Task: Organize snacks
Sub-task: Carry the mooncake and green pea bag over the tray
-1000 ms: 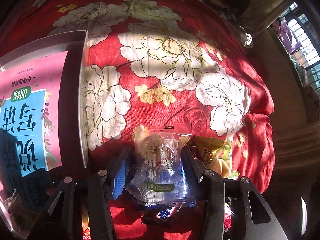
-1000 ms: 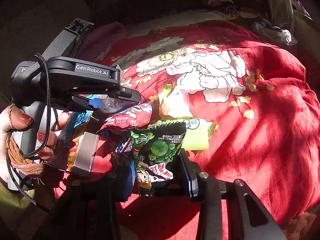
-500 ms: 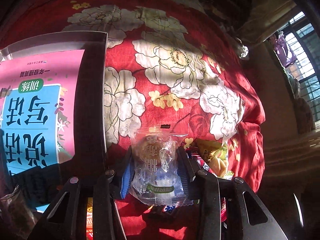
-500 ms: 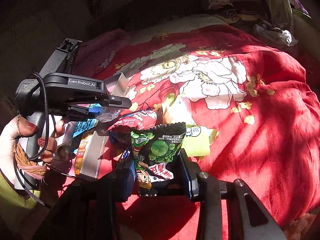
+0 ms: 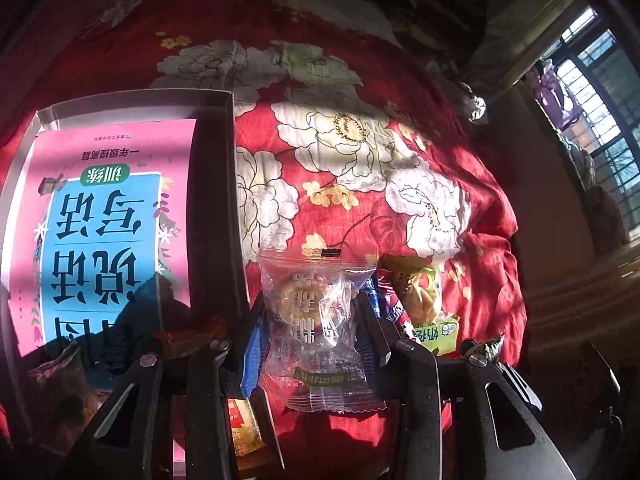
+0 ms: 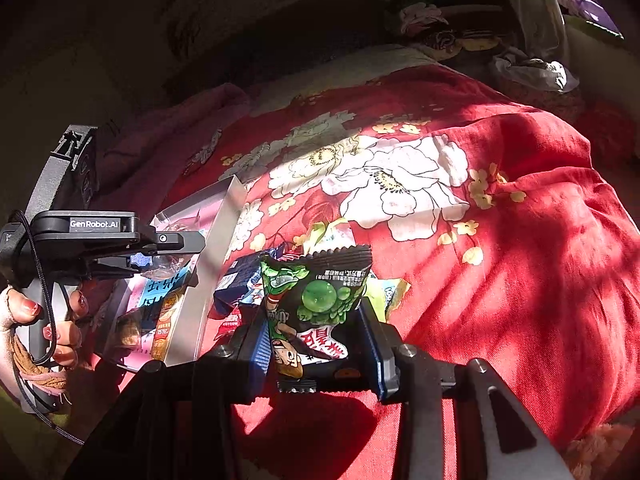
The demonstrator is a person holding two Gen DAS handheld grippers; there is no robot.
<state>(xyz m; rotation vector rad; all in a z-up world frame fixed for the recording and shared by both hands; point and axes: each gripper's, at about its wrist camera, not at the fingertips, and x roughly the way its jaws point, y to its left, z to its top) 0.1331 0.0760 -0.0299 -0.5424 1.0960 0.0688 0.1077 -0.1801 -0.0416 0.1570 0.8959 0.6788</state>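
Observation:
My left gripper point(image 5: 312, 308) is shut on a clear-wrapped round cake point(image 5: 316, 320) and holds it above the red floral bedspread, just right of the clear tray point(image 5: 132, 100). In the right wrist view the left gripper point(image 6: 172, 252) hangs over the tray's point(image 6: 224, 232) near end, held by a hand point(image 6: 24, 312). My right gripper point(image 6: 314, 316) is shut on a black and green snack packet point(image 6: 320, 304), which stands upright between the pads. Behind it lies a small pile of snacks: a blue packet point(image 6: 240, 276) and a yellow-green one point(image 6: 386, 292).
The tray rests on a pink and blue book point(image 5: 100, 220) and holds several packets, among them an orange one point(image 6: 166, 312). More snacks point(image 5: 420, 308) lie right of the left gripper. The red bedspread point(image 6: 500, 240) stretches away to the right; a window point(image 5: 600, 120) is far right.
The left gripper narrowed on the clear-wrapped cake, lifted it off the pile and carried it toward the tray. The right gripper kept still with its packet.

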